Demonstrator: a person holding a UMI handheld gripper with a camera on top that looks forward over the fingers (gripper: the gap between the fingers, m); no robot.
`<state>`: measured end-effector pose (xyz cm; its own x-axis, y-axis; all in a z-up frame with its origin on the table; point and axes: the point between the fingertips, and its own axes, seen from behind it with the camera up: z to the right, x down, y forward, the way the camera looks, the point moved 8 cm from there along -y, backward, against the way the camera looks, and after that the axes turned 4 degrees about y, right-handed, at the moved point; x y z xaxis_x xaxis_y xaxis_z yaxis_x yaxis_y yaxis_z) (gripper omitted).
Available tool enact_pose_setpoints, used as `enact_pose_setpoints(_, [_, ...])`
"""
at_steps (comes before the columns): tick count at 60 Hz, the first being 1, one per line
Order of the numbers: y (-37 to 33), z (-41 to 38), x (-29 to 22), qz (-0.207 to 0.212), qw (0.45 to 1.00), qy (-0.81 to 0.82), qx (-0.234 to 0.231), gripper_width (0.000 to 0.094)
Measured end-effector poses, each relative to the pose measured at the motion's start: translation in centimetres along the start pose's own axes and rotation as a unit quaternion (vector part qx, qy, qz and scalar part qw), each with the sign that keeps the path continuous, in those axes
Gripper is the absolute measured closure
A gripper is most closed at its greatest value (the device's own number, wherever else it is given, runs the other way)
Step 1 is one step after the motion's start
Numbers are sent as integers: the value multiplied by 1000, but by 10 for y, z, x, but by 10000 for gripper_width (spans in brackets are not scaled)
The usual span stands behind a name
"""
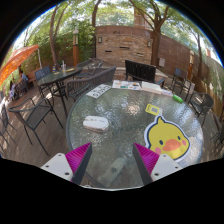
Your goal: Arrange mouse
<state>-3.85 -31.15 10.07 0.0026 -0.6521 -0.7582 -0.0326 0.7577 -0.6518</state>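
Note:
A white mouse (95,123) lies on the round glass table (125,125), ahead of my fingers and to the left. A yellow duck-shaped mouse pad (167,138) lies flat on the table, ahead of the right finger. The mouse is well apart from the pad. My gripper (113,160) is open and empty, held above the near edge of the table. Its magenta pads (80,157) stand wide apart. Only the glass shows between them, with a pale shape under it.
At the table's far side stand a dark laptop (139,71), several papers (128,86), a small yellow-green card (153,109) and a green object (178,98). Black metal chairs (38,115) stand left and right. Another table (60,76) is beyond, left.

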Motion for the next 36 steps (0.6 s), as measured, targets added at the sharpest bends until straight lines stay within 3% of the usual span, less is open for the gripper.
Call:
enact_pose_setpoints(11, [85, -34, -11, 8, 999, -31, -11, 96])
enact_pose_setpoints(36, [167, -32, -65, 11, 999, -31, 16, 107])
